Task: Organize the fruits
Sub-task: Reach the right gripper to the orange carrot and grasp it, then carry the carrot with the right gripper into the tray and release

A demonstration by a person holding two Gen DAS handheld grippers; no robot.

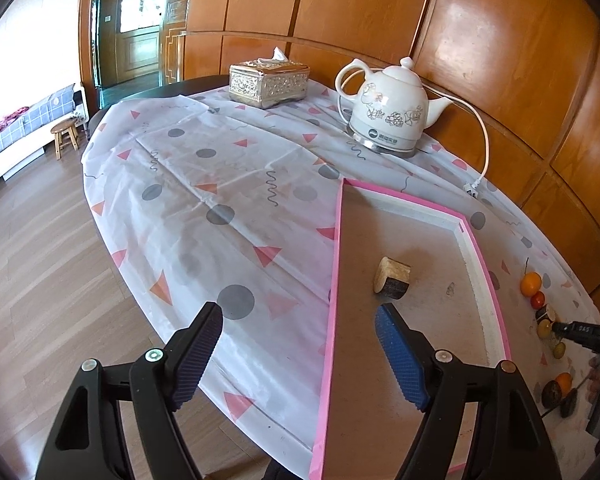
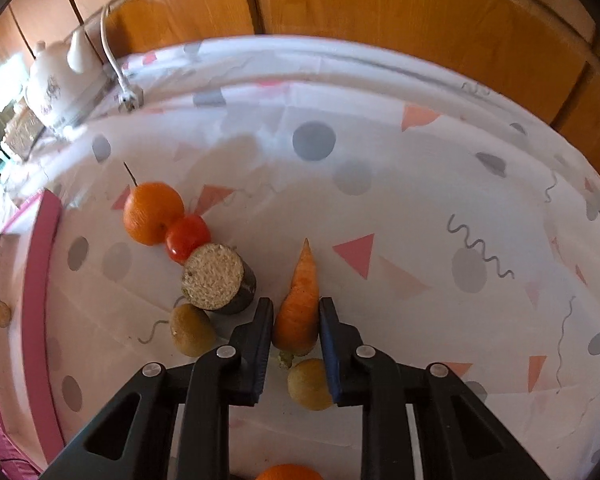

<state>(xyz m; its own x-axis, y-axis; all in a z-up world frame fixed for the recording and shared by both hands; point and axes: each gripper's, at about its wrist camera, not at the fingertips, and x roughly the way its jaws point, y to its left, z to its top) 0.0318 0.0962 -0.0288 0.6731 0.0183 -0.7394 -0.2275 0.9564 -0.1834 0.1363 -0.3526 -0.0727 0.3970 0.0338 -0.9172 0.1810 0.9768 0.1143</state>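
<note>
In the right wrist view my right gripper (image 2: 296,305) is shut on an orange carrot piece (image 2: 302,280) that lies on the tablecloth, point away from me. Left of it an orange (image 2: 153,213), a red tomato (image 2: 187,238) and a round log slice (image 2: 216,280) lie in a row. Two yellow-green fruits (image 2: 192,330) (image 2: 310,384) lie close by. My left gripper (image 1: 300,314) is open and holds nothing, hovering over the left rim of the pink-edged tray (image 1: 336,260). One log piece (image 1: 392,278) lies in the tray.
A white kettle (image 1: 388,108) with a cord and plug (image 1: 471,189) and a tissue box (image 1: 268,84) stand at the back of the table. Wooden wall panels run behind. The table edge drops to the floor on the left. Another orange (image 2: 288,473) lies under my right gripper.
</note>
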